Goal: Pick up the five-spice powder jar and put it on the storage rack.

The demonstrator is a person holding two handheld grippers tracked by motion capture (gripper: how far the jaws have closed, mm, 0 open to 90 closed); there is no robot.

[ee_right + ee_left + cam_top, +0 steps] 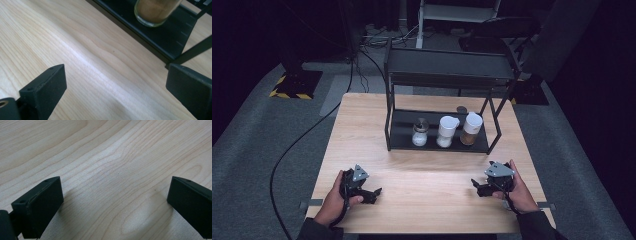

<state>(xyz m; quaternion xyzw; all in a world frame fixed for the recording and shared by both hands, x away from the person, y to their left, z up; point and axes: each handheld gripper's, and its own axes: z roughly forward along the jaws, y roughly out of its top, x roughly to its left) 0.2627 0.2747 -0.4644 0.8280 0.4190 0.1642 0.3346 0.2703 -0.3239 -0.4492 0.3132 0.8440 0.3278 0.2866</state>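
On the near part of a pale wooden surface [427,195], a person rests two handheld grippers, one in each hand. At near left, the left gripper [373,194] lies low on the wood, its jaws pointing right toward the middle; the left gripper view shows them spread wide with bare wood grain between them. At near right, the right gripper [475,186] sits in the right hand [517,192], jaws pointing left; the right gripper view shows them spread wide too and holding nothing, with the wood between them and the rack's lower shelf and the base of a brown-filled jar beyond.

Farther back, at the middle of the surface, stands a black two-tier rack [447,70]. Three jars stand in a row on its lower shelf [402,131]: a glass jar [420,132] with white contents on the left, a white-lidded jar [446,131] with white contents in the middle, and the brown jar [471,128] on the right, nearest the right gripper. All three stand upright, well apart from both grippers. A small dark round thing [461,109] lies behind the jars.
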